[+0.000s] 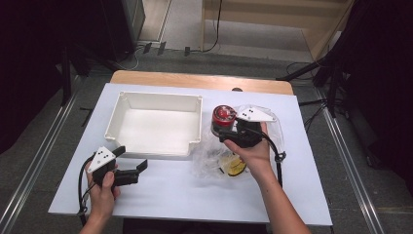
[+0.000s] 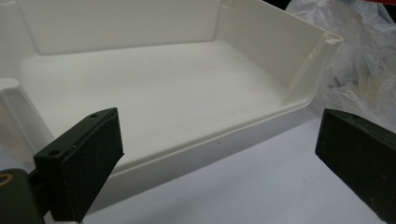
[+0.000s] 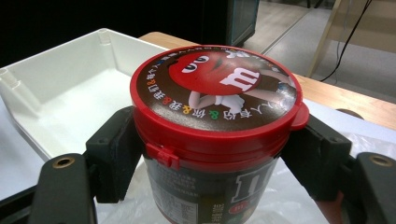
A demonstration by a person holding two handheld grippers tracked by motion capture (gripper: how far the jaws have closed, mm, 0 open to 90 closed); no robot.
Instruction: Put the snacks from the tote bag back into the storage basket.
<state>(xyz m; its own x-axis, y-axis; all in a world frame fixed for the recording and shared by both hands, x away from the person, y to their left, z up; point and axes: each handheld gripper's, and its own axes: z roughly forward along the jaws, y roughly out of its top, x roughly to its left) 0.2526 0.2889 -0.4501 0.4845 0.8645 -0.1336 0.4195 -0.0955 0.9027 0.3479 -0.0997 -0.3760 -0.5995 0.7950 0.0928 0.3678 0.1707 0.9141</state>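
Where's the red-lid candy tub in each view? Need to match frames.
High view: candy tub right of centre, just right of the white tray, at the right gripper.
Left gripper view: tub not in it; tray wall and clear plastic bag at the right.
Right gripper view: tub centre, clamped between the black fingers.
Shared landmark: the white tray.

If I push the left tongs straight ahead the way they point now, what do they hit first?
Most likely the low front lip of the white bin, lying straight ahead of the open left tongs in the left gripper view. The crinkled plastic bag sits off to the side. Depth is hard to judge.
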